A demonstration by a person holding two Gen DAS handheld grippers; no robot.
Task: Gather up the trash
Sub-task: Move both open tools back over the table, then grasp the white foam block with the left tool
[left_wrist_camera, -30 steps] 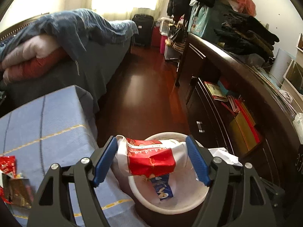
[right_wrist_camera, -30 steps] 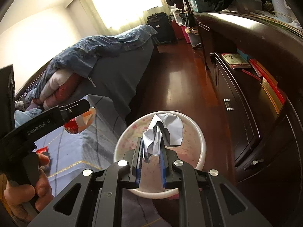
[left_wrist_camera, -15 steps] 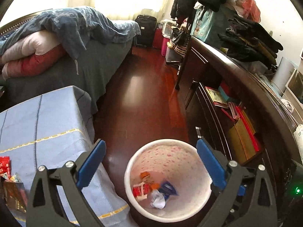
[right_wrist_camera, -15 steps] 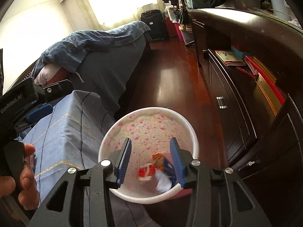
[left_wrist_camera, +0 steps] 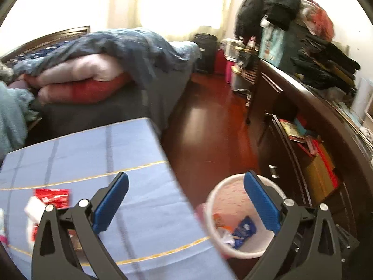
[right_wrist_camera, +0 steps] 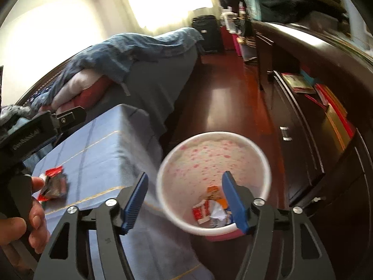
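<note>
A white bin with pink spots [left_wrist_camera: 211, 193] [right_wrist_camera: 209, 135] stands on the floor beside the blue-clothed table [left_wrist_camera: 105, 144] [right_wrist_camera: 100, 140]. In it lie a red and white wrapper [right_wrist_camera: 201, 211], a crumpled tissue [right_wrist_camera: 218, 214] and a blue packet [left_wrist_camera: 243, 229]. My left gripper [left_wrist_camera: 185, 175] hangs over the table's edge, its jaws opening wide with nothing between them. My right gripper [right_wrist_camera: 185, 174] is above the bin's left rim, jaws opening and empty. Red wrappers [left_wrist_camera: 52, 197] [right_wrist_camera: 54, 182] lie on the table at the left.
A hand [right_wrist_camera: 35, 221] holds the left gripper's body [right_wrist_camera: 35, 135] at the left edge of the right wrist view. A bed with heaped bedding [left_wrist_camera: 93, 74] is behind the table. A dark cabinet [left_wrist_camera: 303, 154] lines the right of the wooden floor [left_wrist_camera: 209, 128].
Both grippers opened: the red and white bag and the tissue dropped into the bin. Both views then swung left, from over the bin toward the table.
</note>
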